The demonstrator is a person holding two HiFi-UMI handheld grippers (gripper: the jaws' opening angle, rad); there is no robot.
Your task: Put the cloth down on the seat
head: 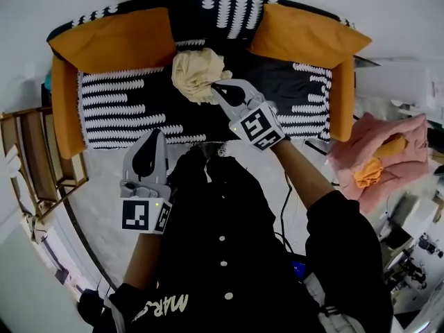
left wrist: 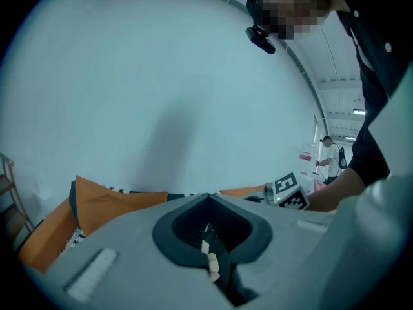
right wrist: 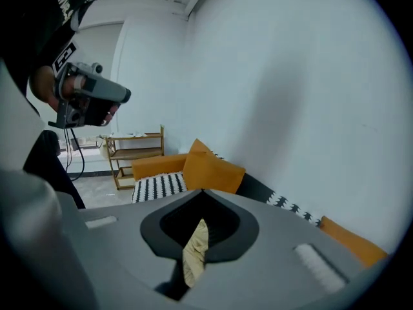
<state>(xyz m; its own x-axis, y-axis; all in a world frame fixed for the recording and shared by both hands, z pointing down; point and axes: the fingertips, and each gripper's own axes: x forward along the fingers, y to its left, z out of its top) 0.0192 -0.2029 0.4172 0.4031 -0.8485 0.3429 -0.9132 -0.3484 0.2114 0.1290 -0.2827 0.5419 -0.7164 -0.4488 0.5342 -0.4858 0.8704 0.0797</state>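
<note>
A crumpled cream cloth (head: 195, 72) is bunched over the back middle of the sofa's black-and-white patterned seat (head: 118, 109). My right gripper (head: 219, 89) is at the cloth's right edge and is shut on it. A strip of the cloth (right wrist: 195, 250) shows pinched between the jaws in the right gripper view. I cannot tell whether the bundle rests on the seat or hangs just above it. My left gripper (head: 147, 155) is held back in front of the sofa, over the floor, shut with nothing gripped.
Orange cushions (head: 114, 37) (head: 305, 33) lean at both ends of the sofa back. A wooden shelf (head: 28, 161) stands to the left. A heap of pink and orange fabric (head: 385, 155) lies at the right. Another person (left wrist: 329, 150) stands far off.
</note>
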